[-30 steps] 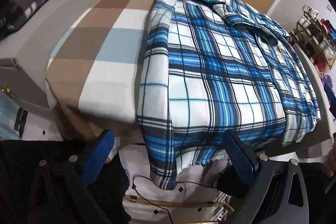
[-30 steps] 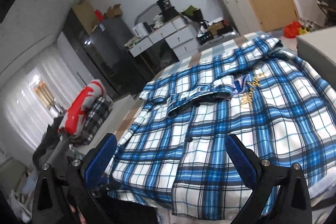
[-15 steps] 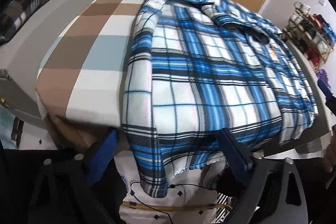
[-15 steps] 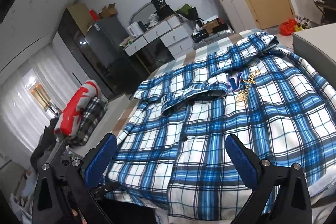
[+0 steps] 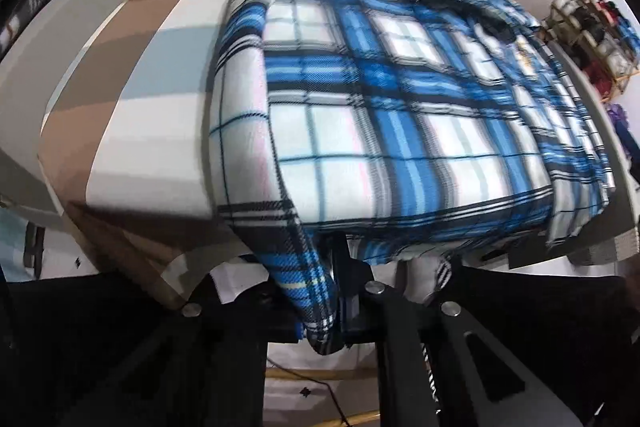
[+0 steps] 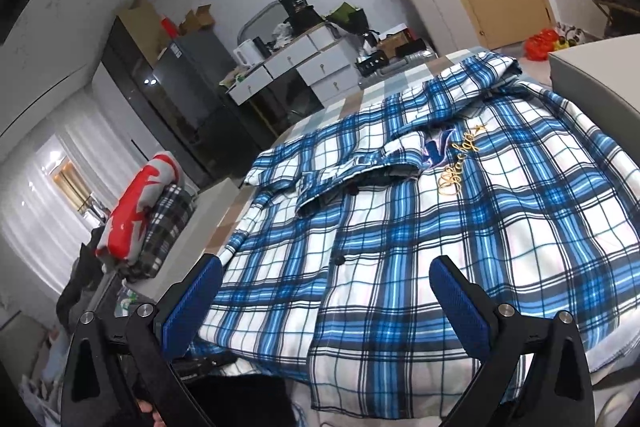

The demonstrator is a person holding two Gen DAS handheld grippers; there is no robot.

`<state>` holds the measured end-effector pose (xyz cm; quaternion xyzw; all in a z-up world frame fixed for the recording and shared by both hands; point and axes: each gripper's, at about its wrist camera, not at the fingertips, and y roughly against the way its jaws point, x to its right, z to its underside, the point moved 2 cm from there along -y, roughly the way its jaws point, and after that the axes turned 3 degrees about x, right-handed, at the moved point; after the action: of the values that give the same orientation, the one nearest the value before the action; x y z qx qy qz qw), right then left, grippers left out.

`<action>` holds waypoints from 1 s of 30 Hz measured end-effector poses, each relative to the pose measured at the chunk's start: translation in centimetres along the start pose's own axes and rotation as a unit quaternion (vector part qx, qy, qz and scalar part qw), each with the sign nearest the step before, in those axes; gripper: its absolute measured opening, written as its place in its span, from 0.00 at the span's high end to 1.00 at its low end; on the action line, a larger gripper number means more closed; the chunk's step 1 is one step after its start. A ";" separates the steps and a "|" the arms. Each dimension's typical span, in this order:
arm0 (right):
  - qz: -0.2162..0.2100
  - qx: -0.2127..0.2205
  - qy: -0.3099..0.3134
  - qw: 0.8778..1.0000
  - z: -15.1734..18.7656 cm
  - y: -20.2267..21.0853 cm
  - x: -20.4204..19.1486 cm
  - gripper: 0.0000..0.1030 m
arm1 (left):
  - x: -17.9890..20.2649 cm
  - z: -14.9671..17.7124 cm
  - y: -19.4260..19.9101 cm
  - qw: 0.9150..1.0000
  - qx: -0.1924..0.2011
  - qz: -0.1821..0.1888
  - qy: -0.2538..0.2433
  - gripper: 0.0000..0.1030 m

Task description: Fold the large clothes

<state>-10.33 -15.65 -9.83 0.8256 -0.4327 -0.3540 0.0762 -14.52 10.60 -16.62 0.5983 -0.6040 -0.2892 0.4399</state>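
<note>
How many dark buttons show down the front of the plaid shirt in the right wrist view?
2 on the plaid shirt: one button just below the folded collar flap, another lower on the placket. More may be hidden under folds.

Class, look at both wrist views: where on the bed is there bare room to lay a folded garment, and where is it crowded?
Free: the checked sheet between the plaid shirt and the grey bed edge. Crowded: everything right of that, covered by the shirt, whose hem the left gripper pinches.

shirt (image 6: 404,227) is soft brushed plaid cloth, flannel-ish, though it's blurry; bedsheet (image 5: 132,131) smooth matt fabric; right gripper (image 6: 326,303) pads textured blue, frame matt black plastic.
</note>
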 end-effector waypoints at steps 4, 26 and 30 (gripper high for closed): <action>-0.001 0.000 -0.001 1.000 0.0 0.1 0.0 0.00 | 0.1 0.5 0.2 1.000 -0.002 -0.002 -0.001 0.94; -0.002 0.001 -0.015 1.000 -0.1 0.0 0.6 0.00 | -0.8 -1.7 4.9 0.974 0.019 0.225 0.033 0.96; 0.000 -0.005 -0.017 1.000 0.0 -0.3 0.7 0.00 | -1.1 -1.0 5.5 0.974 0.024 0.221 0.036 0.92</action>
<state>-9.87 -16.02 -10.31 0.8189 -0.4321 -0.3707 0.0733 -16.30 12.46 -11.51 0.4704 -0.7119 -0.1489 0.4998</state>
